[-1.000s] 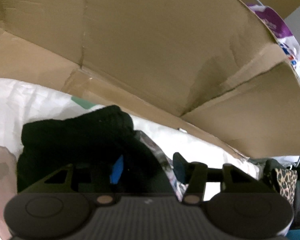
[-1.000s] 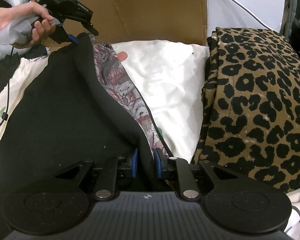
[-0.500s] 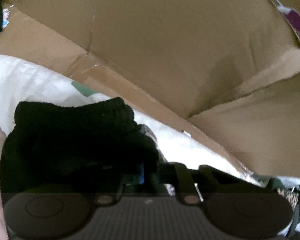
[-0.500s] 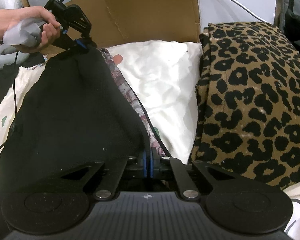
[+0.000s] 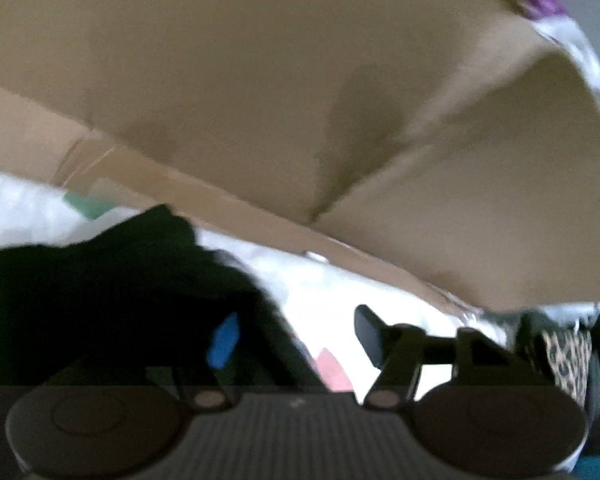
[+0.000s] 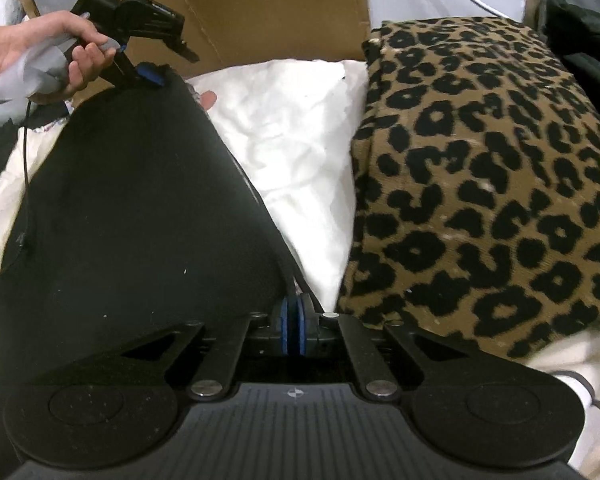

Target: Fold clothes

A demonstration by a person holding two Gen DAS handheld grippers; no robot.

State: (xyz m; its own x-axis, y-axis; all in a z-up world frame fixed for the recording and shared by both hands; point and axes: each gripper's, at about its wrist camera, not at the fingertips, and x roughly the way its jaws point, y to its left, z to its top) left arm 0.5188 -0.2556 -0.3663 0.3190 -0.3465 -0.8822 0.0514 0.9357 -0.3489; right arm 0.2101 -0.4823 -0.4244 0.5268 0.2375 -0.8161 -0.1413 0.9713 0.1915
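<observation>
The left gripper (image 5: pixel 296 338) was pinched on the far corner of the black garment (image 6: pixel 140 216) half a second ago; now its jaws are opening, spread wide, with the black cloth bunched against the blue pad on one side and nothing squeezed between them. The right gripper (image 6: pixel 295 322) went from fully together to just starting to part, but its blue pads are still clamped on the near edge of the garment. The garment itself is dark and plain, lying smooth as a wide flat panel on the white sheet (image 6: pixel 292 152), a patterned lining peeking out along its right edge by the right gripper. Right beside it is a strip of bare sheet, then a leopard-print piece (image 6: pixel 480 184) folded alongside. A cardboard box (image 5: pixel 300 80) stands close behind the far edge, so there's little room past the left gripper; that view is blurry.
</observation>
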